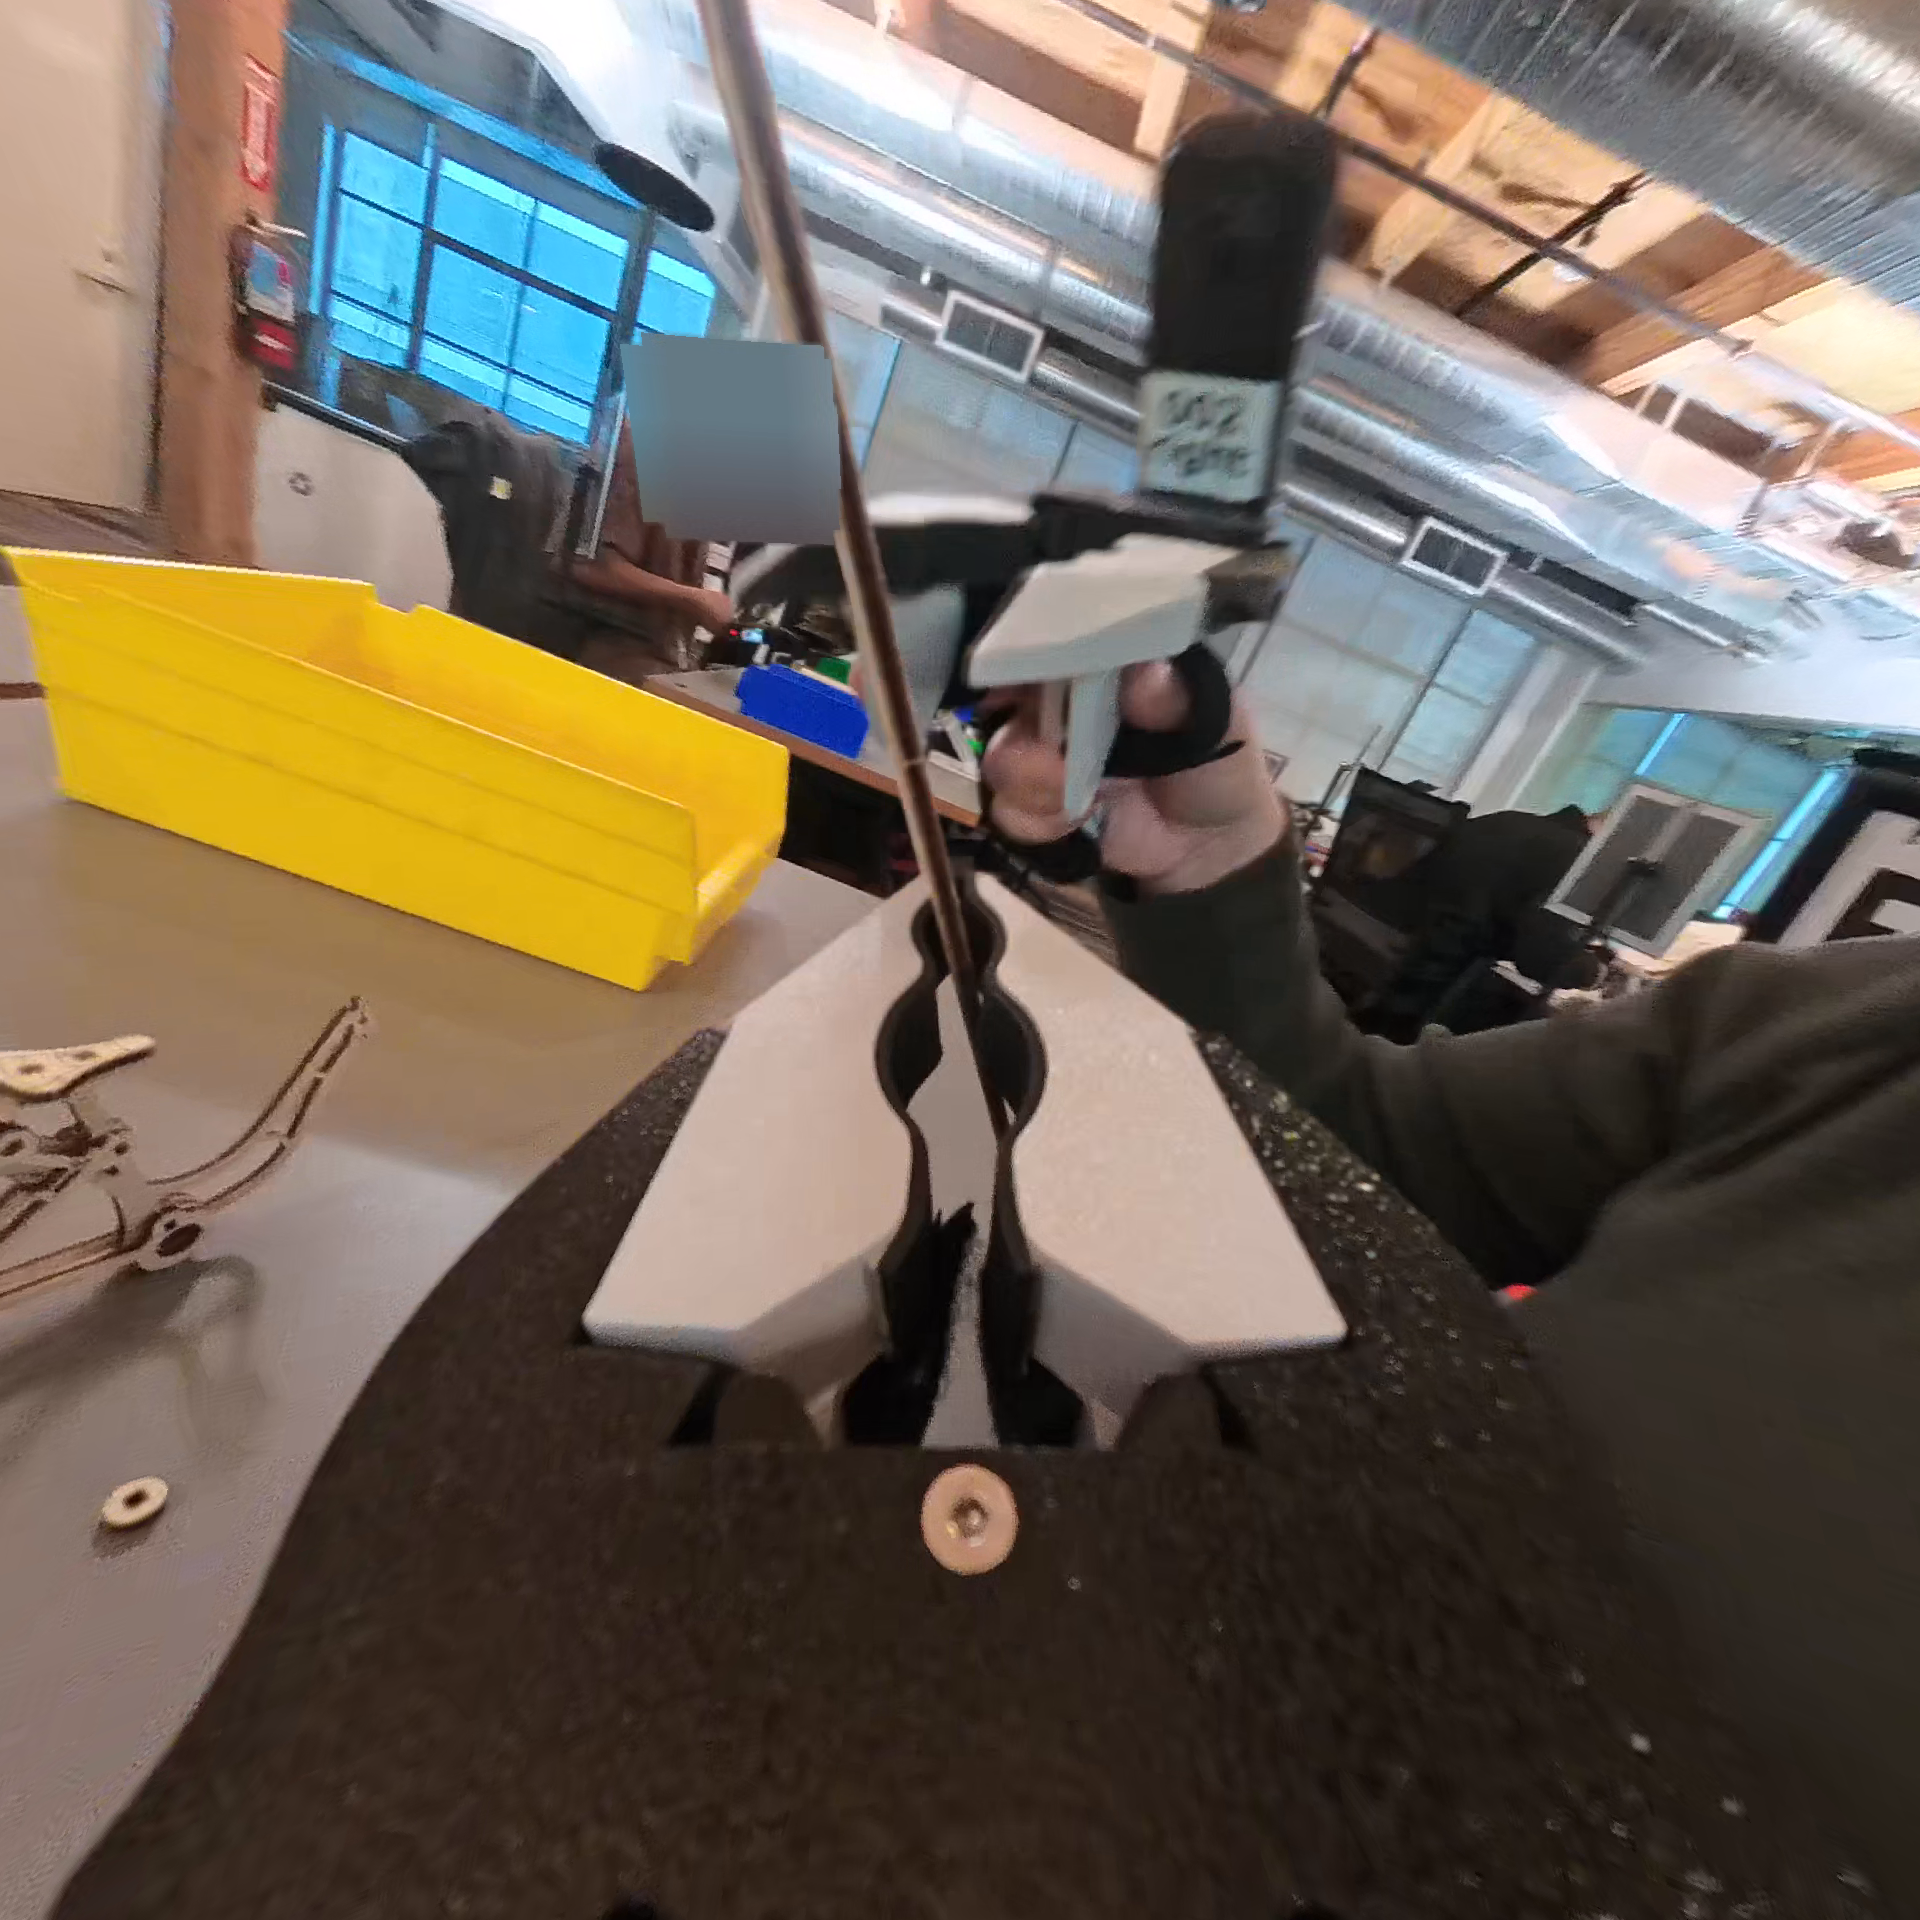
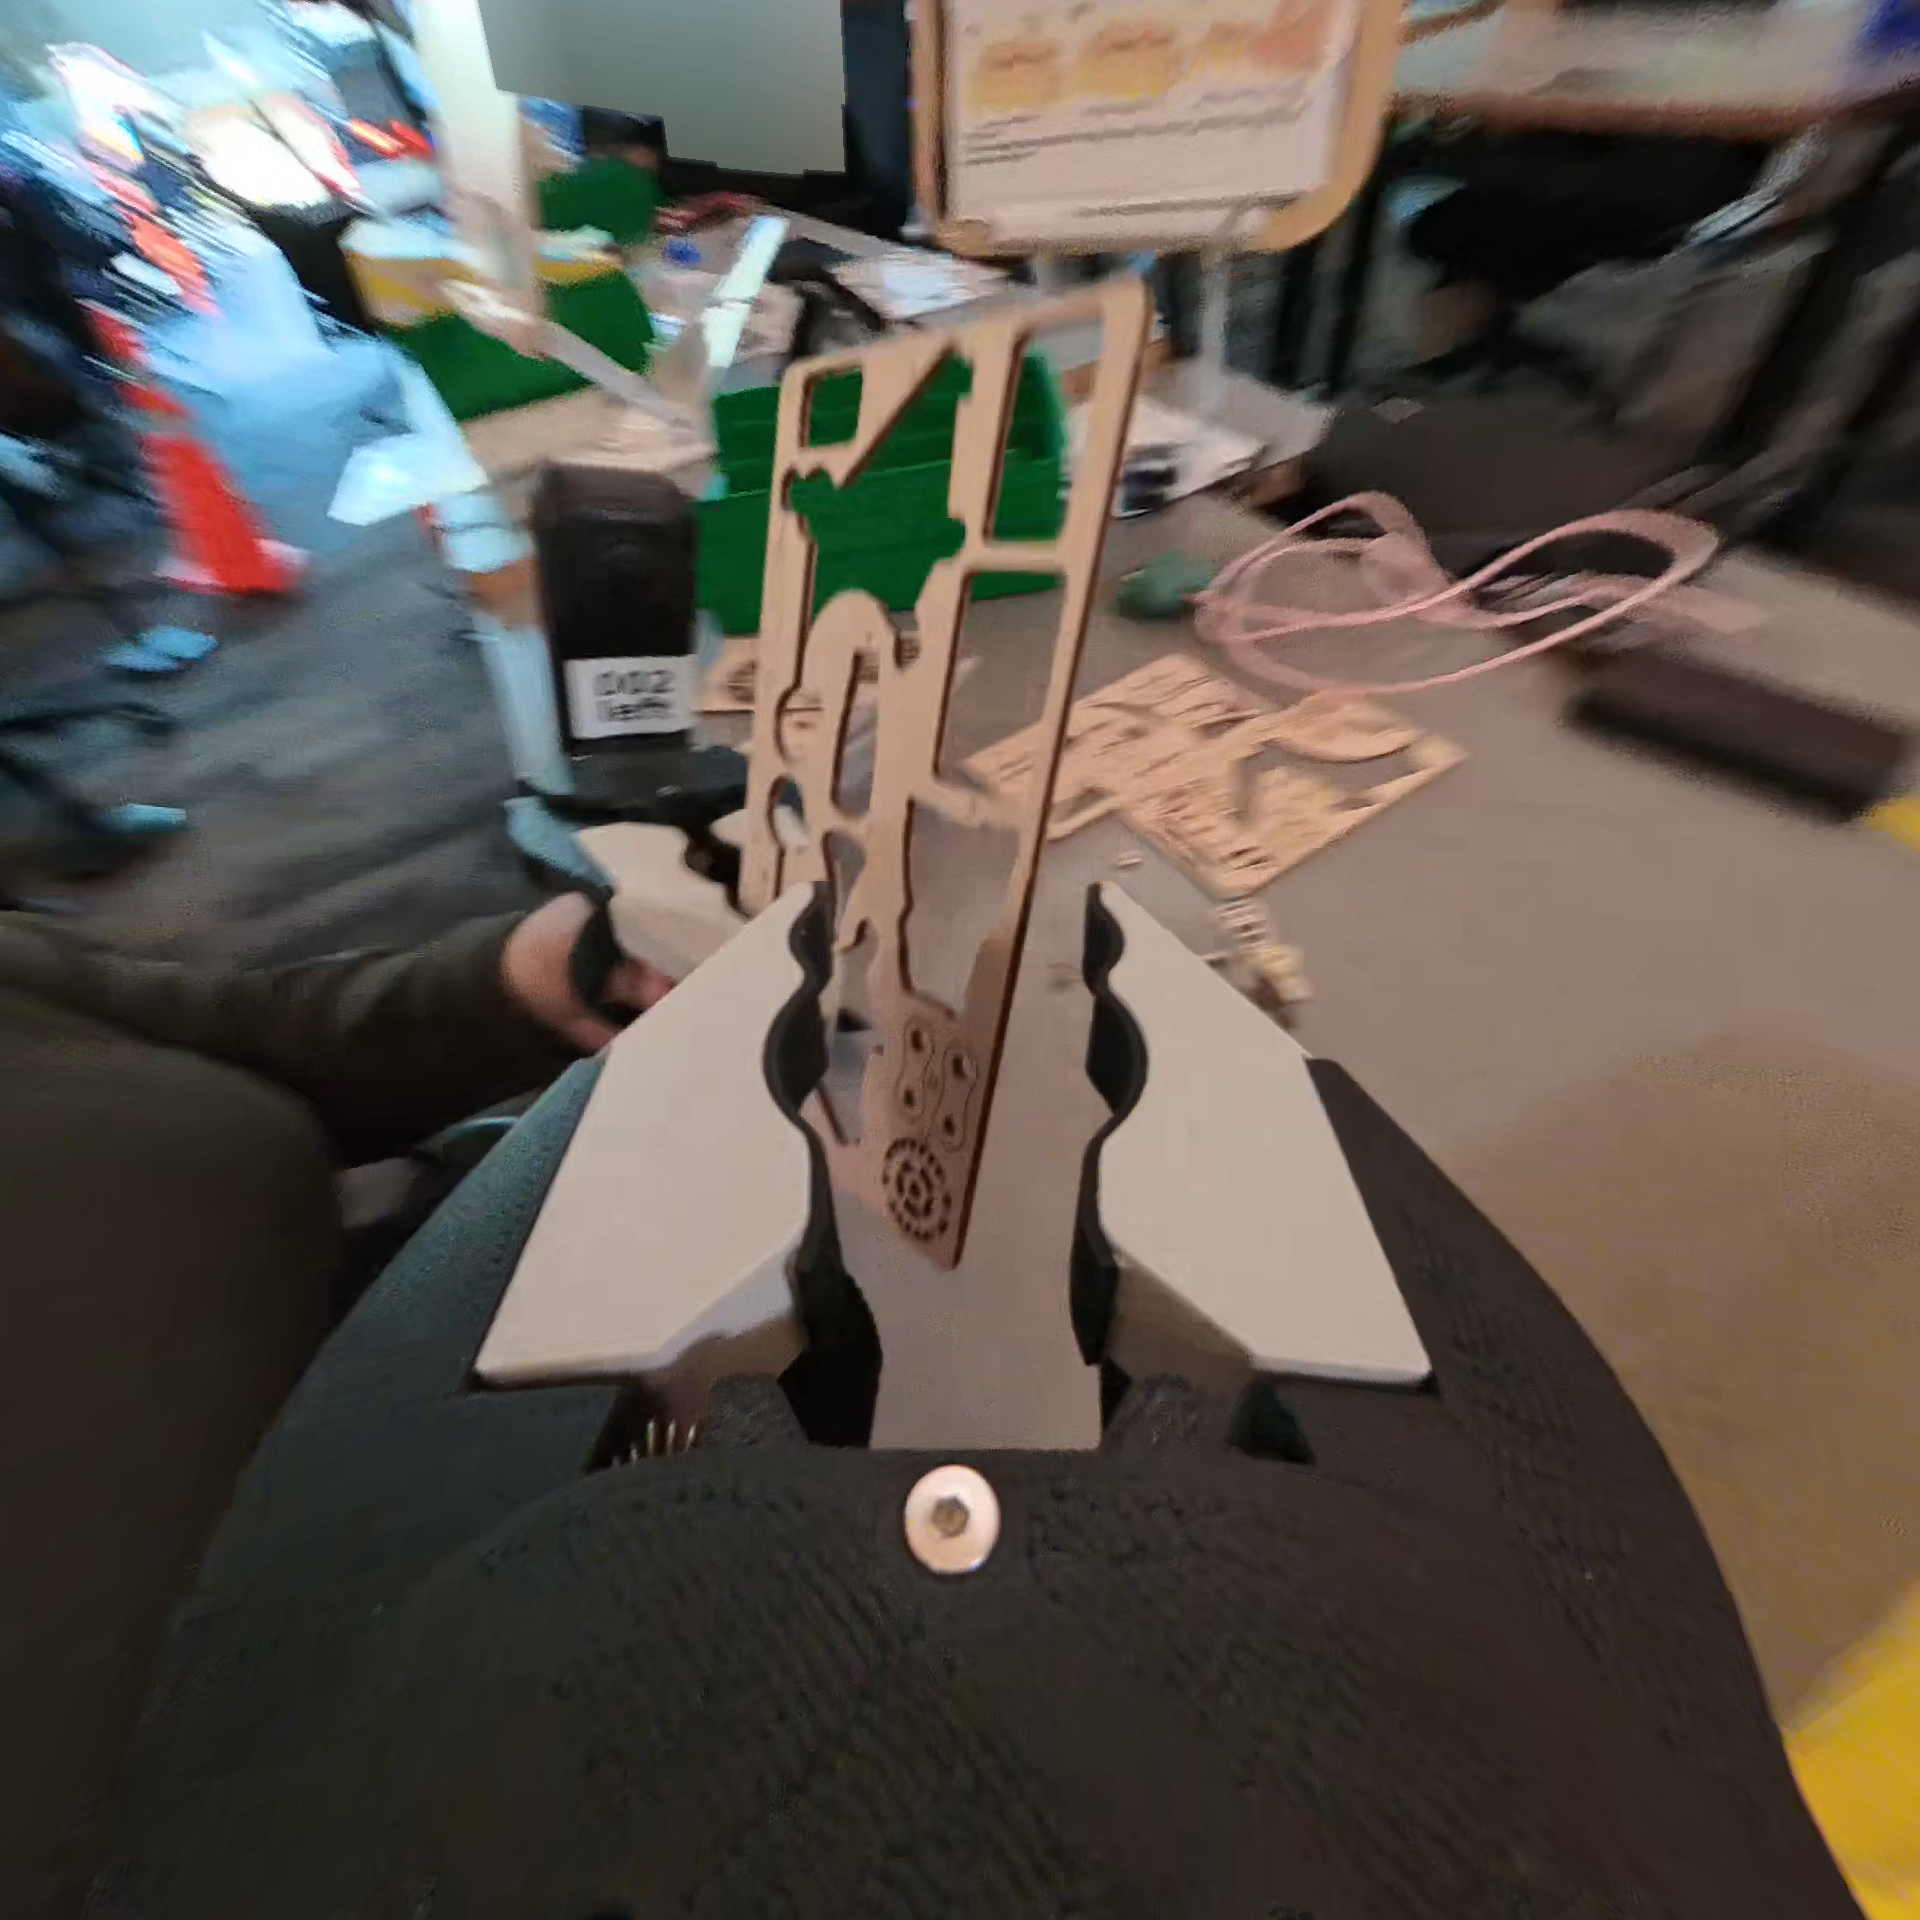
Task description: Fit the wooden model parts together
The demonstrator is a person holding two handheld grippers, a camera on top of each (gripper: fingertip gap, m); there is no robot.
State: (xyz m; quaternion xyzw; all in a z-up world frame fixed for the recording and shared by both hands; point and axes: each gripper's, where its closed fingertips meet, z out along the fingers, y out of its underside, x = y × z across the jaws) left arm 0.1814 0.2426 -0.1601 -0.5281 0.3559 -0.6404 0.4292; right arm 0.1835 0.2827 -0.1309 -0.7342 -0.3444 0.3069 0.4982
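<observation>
A thin laser-cut wooden sheet with cut-out holes stands upright in the air. In the left wrist view I see it edge-on as a dark line. My left gripper is shut on the sheet's lower edge; it also shows in the right wrist view at the sheet's left side. My right gripper is open. The sheet stands between its fingers with a clear gap on both sides. In the left wrist view the right gripper sits beyond the sheet, held by a hand.
A yellow bin stands on the grey table at the left. A partly built wooden model and a small ring lie near it. Flat wooden part sheets, a green bin and a pink cable lie beyond. Across from one pair of fingers to the other is roughly 5 cm.
</observation>
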